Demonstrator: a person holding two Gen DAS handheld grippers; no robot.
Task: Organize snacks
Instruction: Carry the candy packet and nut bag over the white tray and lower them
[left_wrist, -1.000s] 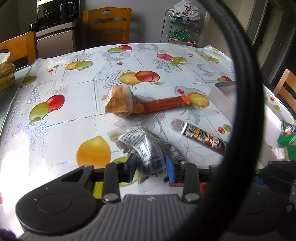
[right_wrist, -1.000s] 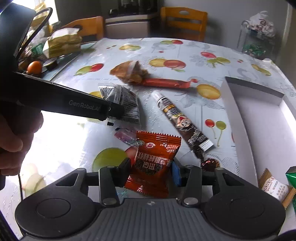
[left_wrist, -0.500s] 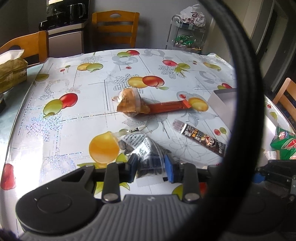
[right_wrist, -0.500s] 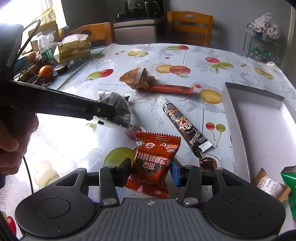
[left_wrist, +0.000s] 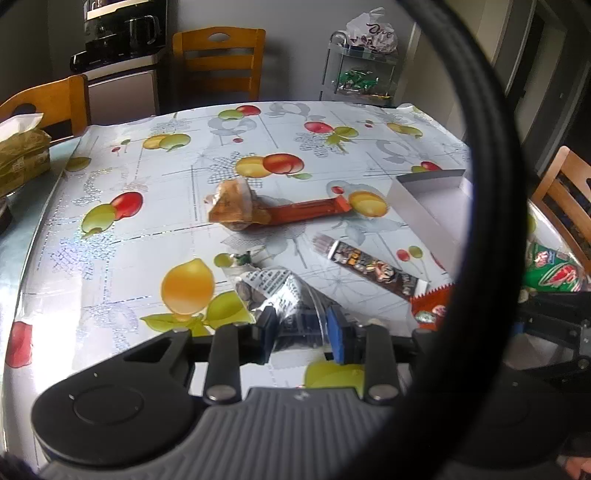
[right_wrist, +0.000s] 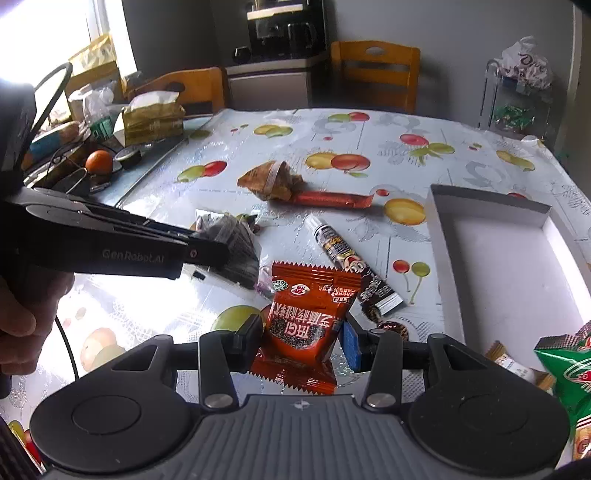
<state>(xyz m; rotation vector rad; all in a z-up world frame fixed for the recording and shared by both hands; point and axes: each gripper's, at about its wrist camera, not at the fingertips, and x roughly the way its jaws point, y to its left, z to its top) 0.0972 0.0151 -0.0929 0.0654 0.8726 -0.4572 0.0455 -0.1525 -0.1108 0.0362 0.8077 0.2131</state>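
**Two snack packets gripped, both clear of the counter**

Left gripper (left_wrist: 301, 328): jaws are narrowed onto a clear crinkled packet with black print (left_wrist: 284, 295); the pads are seen pressing its lower part. In the right wrist view the same packet (right_wrist: 236, 251) is seen hanging from the tip of the left gripper (right_wrist: 207, 254), above the counter (right_wrist: 369, 129), near the middle of its near half. A hand (right_wrist: 22, 317) is visible on the left gripper's handle.

Right gripper (right_wrist: 301, 338): jaws are set part-way apart and are closed on a red snack packet with a sawtooth edge (right_wrist: 306, 325), which is gripped across its lower half and stands upright between the pads.

Left on the fruit-print counter, around its centre: a brown crumpled wrapper (right_wrist: 271, 179) touching a long orange-red stick snack (right_wrist: 332, 199); nearer, a dark tube-shaped snack with a cartoon figure (right_wrist: 354, 269), lying diagonally.

A shallow white box (right_wrist: 491, 258) is noted along the right edge of the counter, its inside bare. At the near right corner, just beside the box, a green snack bag (right_wrist: 565, 369) and a small tan wrapped sweet (right_wrist: 513, 363) are recorded.

A yellow-green tissue pack (right_wrist: 153, 118) lies beyond the far left corner.
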